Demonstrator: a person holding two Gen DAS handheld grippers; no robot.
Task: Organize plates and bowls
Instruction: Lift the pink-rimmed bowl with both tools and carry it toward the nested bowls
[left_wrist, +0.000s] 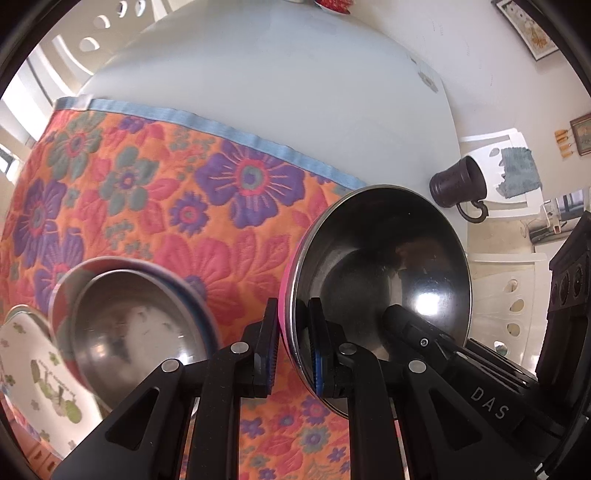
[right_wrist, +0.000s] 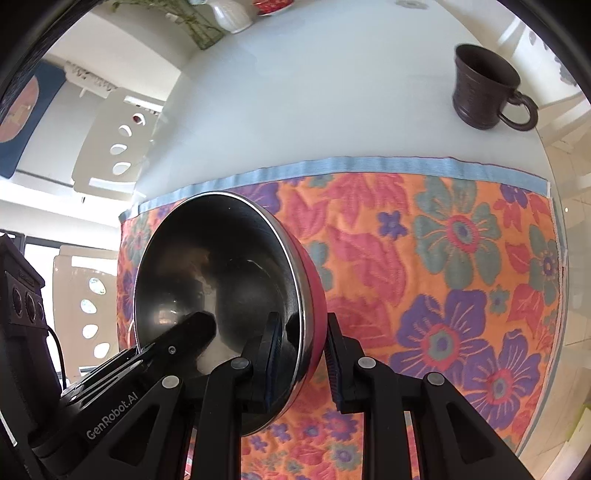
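L gripper (left_wrist: 291, 350) + R gripper (right_wrist: 299, 360) both clamped on pink-sided bowl (left_wrist: 380, 273) rim, held above floral cloth (left_wrist: 147, 192) | 2nd bowl (left_wrist: 136, 325) near, unstacked | prog: early-mid, stacking left

White table (right_wrist: 295, 110), floral quilted mat (right_wrist: 424, 258) with blue edging across its near part, dark mug (right_wrist: 480, 88) on bare top

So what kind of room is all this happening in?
Most likely a home dining room. A large pale table carries a bright floral cloth and a dark mug, white chairs stand around it, and framed pictures hang on the wall.
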